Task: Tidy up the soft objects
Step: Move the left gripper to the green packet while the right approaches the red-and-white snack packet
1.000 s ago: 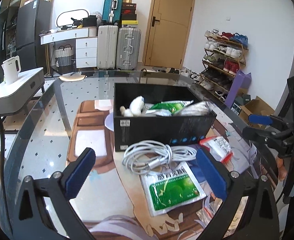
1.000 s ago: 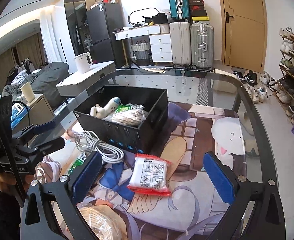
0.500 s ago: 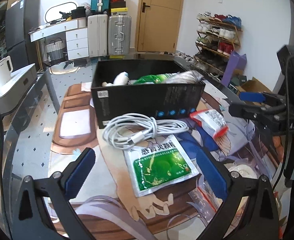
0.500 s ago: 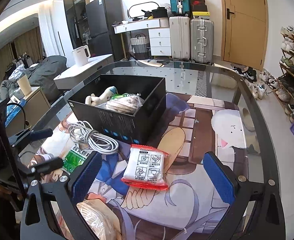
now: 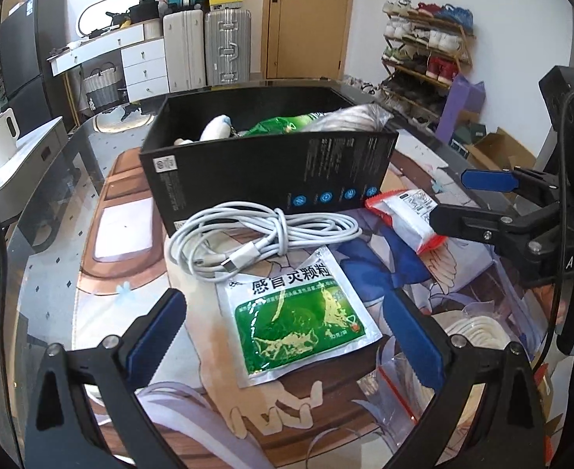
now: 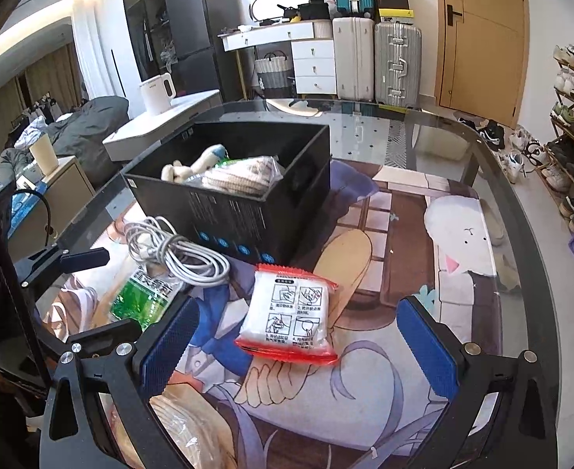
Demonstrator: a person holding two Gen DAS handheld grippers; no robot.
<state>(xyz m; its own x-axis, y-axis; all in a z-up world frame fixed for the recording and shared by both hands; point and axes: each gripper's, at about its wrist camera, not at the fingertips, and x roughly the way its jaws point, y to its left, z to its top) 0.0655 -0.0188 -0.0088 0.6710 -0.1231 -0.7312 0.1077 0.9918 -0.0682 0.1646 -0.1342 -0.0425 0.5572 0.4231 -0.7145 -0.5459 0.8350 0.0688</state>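
A black box (image 5: 271,172) (image 6: 247,211) on the mat holds a plush toy (image 6: 197,162), a green packet (image 5: 283,125) and a bagged item (image 6: 244,176). A coiled white cable (image 5: 255,238) (image 6: 177,254) lies in front of it. A green medicine sachet (image 5: 298,320) (image 6: 142,297) lies between my open left gripper's (image 5: 287,336) fingers. A red-edged white packet (image 6: 290,316) (image 5: 408,215) lies between my open right gripper's (image 6: 298,344) fingers. Both grippers are empty and above the table.
A glass table (image 6: 423,133) carries a printed mat (image 6: 384,351). A clear bag of cream rope (image 5: 478,336) (image 6: 185,426) lies near the front edge. Suitcases (image 6: 376,58), a shoe rack (image 5: 427,51) and a side table with a kettle (image 6: 158,92) stand beyond.
My left gripper has moved forward and down toward the green sachet and cable. My right gripper has moved closer to the red-edged packet. Both stayed open.
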